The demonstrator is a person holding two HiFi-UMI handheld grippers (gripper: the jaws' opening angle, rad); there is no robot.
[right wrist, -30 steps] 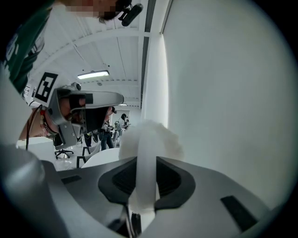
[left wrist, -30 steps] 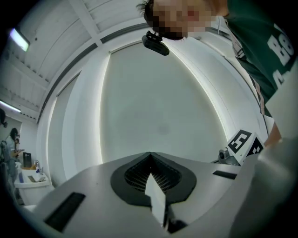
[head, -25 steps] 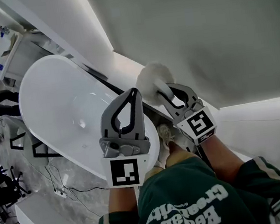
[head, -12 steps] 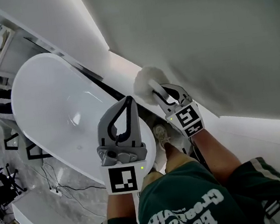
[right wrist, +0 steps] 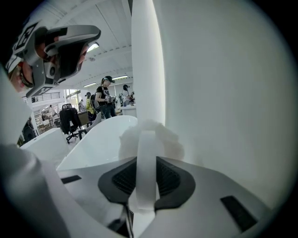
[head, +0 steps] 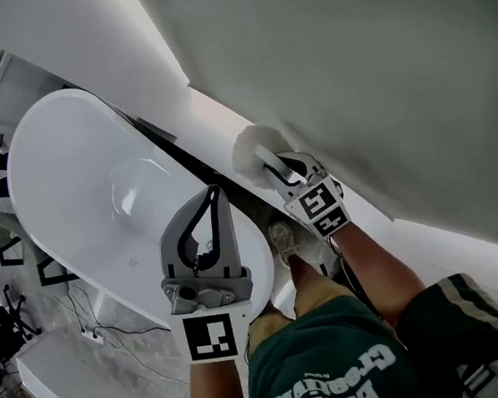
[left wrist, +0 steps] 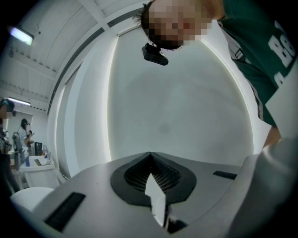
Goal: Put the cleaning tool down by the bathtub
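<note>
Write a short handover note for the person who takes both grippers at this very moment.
Left gripper: fingers together, empty, held over the near end of the white oval bathtub.
Right gripper: fingers closed on the handle of the fluffy white cleaning tool.
Tool: in the air, head near the white ledge between the bathtub and the grey wall; contact cannot be told.
Done: the tool is at the bathtub's side.
Left: lower it beside the bathtub, open the right fingers, draw back.
</note>
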